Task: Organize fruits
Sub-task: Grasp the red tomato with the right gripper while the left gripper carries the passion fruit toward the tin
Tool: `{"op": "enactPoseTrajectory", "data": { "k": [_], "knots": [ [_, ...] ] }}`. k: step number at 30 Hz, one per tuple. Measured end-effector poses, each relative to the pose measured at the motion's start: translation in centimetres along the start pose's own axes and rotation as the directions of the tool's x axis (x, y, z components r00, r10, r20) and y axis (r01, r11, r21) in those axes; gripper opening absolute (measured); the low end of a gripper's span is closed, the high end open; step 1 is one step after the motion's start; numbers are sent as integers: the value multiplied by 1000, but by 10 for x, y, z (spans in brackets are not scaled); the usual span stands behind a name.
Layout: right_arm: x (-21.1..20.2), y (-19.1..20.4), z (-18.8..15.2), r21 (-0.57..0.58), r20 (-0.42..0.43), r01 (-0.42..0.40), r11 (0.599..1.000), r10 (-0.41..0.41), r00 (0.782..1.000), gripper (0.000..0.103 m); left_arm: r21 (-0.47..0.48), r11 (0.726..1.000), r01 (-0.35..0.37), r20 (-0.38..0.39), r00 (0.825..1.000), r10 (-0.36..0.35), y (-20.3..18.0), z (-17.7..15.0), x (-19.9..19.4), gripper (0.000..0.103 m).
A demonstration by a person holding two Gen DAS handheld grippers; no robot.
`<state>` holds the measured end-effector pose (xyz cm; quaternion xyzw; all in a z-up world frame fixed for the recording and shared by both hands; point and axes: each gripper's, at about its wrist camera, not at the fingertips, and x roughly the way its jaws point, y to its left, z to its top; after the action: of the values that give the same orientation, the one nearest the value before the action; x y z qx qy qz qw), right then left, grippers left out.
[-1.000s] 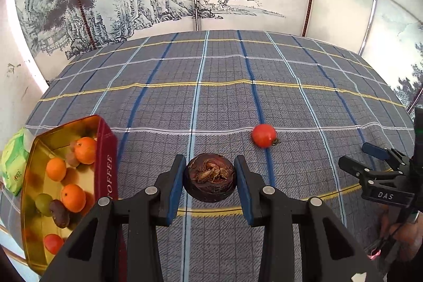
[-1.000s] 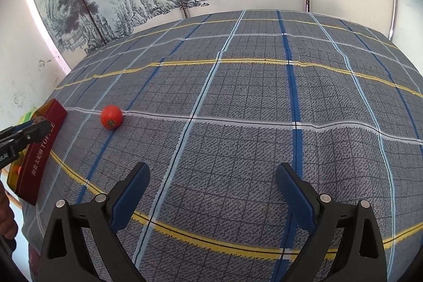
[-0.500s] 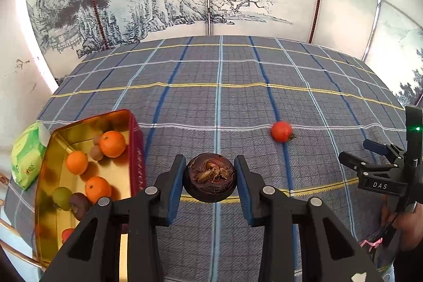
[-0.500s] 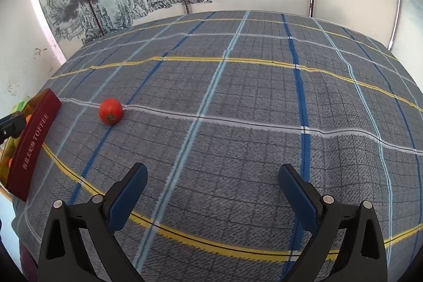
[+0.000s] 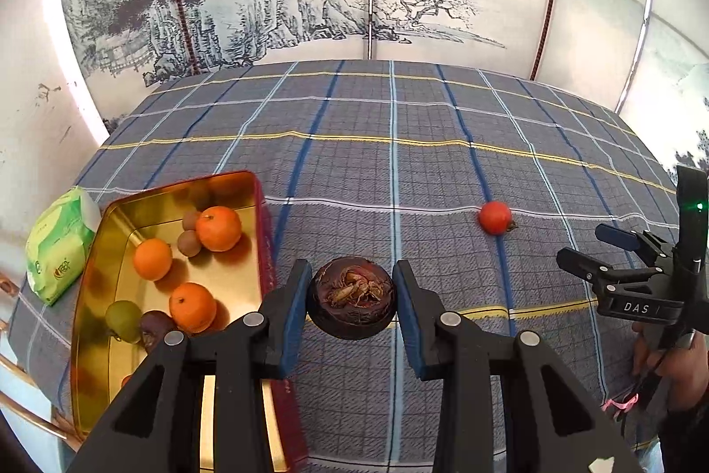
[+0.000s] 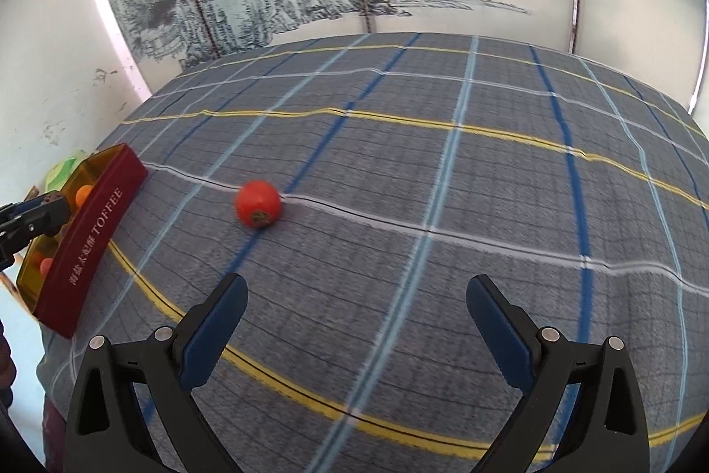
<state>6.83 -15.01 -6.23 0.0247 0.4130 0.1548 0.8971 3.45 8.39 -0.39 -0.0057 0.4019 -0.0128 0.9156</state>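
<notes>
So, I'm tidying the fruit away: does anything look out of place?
Yes: one red fruit lies alone on the plaid cloth, apart from the gold tin holding the others. The left gripper holds a dark round fruit.

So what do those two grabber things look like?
Each hand-held gripper is black plastic with two blue-padded fingers and silver rivets: the left hand-held gripper, the right hand-held gripper. The right one's side reads "DAS" in white, with a small green light and a pink cord below.
</notes>
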Motion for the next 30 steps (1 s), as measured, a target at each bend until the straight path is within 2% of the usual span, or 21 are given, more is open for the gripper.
{"op": "enactPoseTrajectory", "data": {
  "k": [4, 14, 16, 18, 22, 25, 27, 28, 29, 30],
  "knots": [
    [2, 9, 5, -30, 9, -29, 999, 29, 1000, 99, -16, 1000, -2, 1, 1000, 2, 8, -3, -4, 34],
    [16, 48, 26, -195, 31, -91, 977, 99, 995, 99, -36, 999, -6, 1, 1000, 6, 21, -11, -14, 34],
    [22, 54, 31, -219, 33, -92, 971, 102, 994, 97, -40, 999, -9, -2, 1000, 9, 24, -12, -14, 34],
    [29, 58, 34, -233, 20, -90, 968, 98, 995, 90, -45, 999, -12, -4, 1000, 12, 26, -13, -14, 34],
    [47, 62, 42, -233, -9, -78, 969, 78, 997, 86, -53, 998, -20, -6, 1000, 19, 30, -15, -14, 34],
    [59, 64, 45, -233, -38, -71, 970, 64, 997, 71, -56, 998, -26, -10, 1000, 25, 33, -16, -15, 34],
    [66, 64, 44, -226, -69, -66, 972, 52, 996, 43, -59, 998, -29, -9, 1000, 28, 36, -16, -17, 34],
    [69, 64, 43, -224, -83, -59, 973, 41, 996, 40, -59, 998, -31, -8, 999, 31, 36, -17, -18, 34],
    [68, 65, 42, -227, -72, -52, 973, 36, 997, 34, -59, 998, -35, -7, 999, 35, 37, -17, -19, 34],
    [68, 65, 41, -222, -75, -51, 974, 35, 997, 33, -60, 997, -40, -5, 999, 40, 38, -18, -20, 34]
  ]
}}
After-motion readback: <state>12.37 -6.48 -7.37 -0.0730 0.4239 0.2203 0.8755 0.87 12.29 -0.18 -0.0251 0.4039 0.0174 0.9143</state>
